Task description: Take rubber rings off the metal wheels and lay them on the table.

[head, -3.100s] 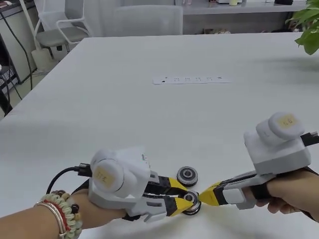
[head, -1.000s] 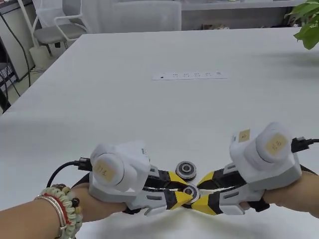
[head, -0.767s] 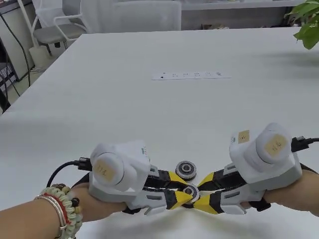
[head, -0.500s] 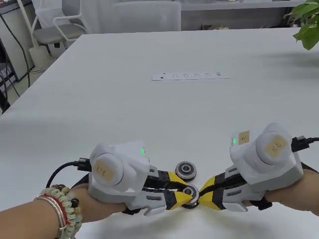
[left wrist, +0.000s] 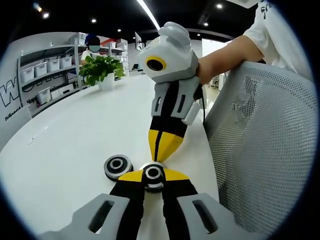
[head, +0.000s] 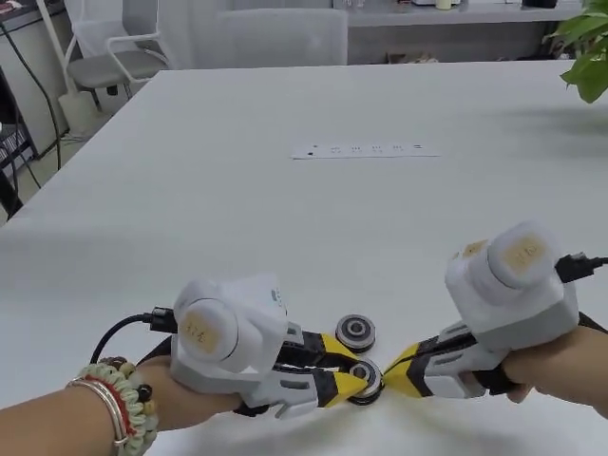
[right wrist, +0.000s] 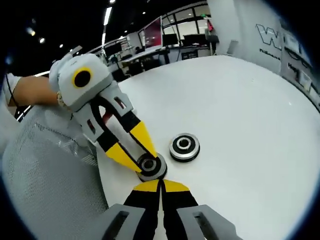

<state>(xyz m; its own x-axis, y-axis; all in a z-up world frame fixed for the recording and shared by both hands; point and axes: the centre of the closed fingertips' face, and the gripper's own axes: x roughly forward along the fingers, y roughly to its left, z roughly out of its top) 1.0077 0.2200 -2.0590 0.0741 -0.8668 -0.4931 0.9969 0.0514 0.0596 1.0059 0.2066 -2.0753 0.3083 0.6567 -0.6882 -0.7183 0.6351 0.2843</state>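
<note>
Wheels and hand-held grippers at the near edge of a white table. Two metal wheels lie flat, just beside each other but apart. The nearer wheel is clamped between the yellow tips of the left hand-held gripper, one tip on each side of it, as the left gripper view shows. The right hand-held gripper comes in from the opposite side. Its jaws stand together, and their tips rest against the rim of the same wheel. Whether the rubber is pinched between them cannot be told. The second wheel lies free just beyond the clamped one, with neither gripper on it, and its black rubber ring sits around the rim. The clamped wheel also shows a dark band around its metal hub. Both grippers lie low over the table, pointing at each other. Farther along the table, well apart from the wheels, lies a white power strip. A green plant stands at the far right. Beaded bracelets circle the wrist behind the left gripper.
</note>
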